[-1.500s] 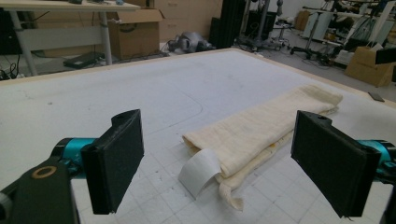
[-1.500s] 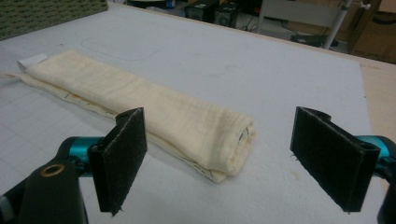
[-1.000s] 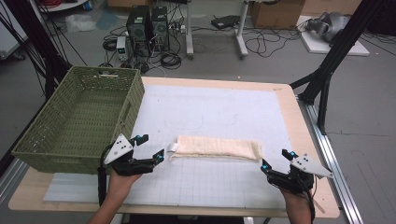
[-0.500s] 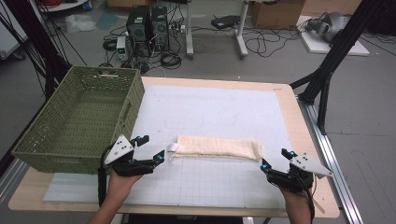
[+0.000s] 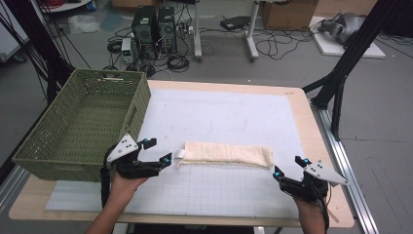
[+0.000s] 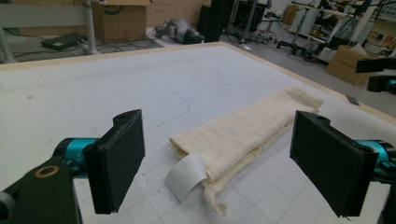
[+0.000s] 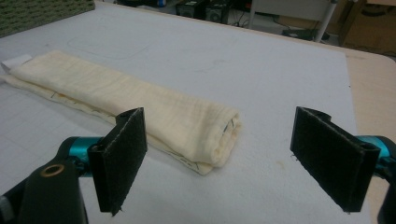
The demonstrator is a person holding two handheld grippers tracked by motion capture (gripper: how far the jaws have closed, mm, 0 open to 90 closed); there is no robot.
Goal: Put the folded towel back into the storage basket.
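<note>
The left gripper (image 5: 155,152) sits low in the lower left of the high view, with its jaws spread wide and nothing between them. The right gripper (image 5: 288,168) sits in the lower right, and its jaws are spread wide and empty too.

Between them, in the lower middle of the high view, lies a folded cream cloth (image 5: 226,155). It is a long flat strip on the white mat (image 5: 234,117). A small white tag (image 6: 186,176) sticks out of the end nearest the left gripper, and that gripper is just beside this end. The right gripper is near the other end, a little below it and not touching.

A big green basket (image 5: 80,124) stands at the left of the high view, close to the left gripper.

What could go wrong? The cloth is soft and in layers. A jaw might pinch just the top layer, and then the fold would come open. If one hand lifts first, the cloth may sag or slide.

Both hands come in from the bottom edge. The left hand (image 5: 122,183) holds its gripper pointing right, at the cloth. The right hand (image 5: 308,202) points its gripper up and to the left.
</note>
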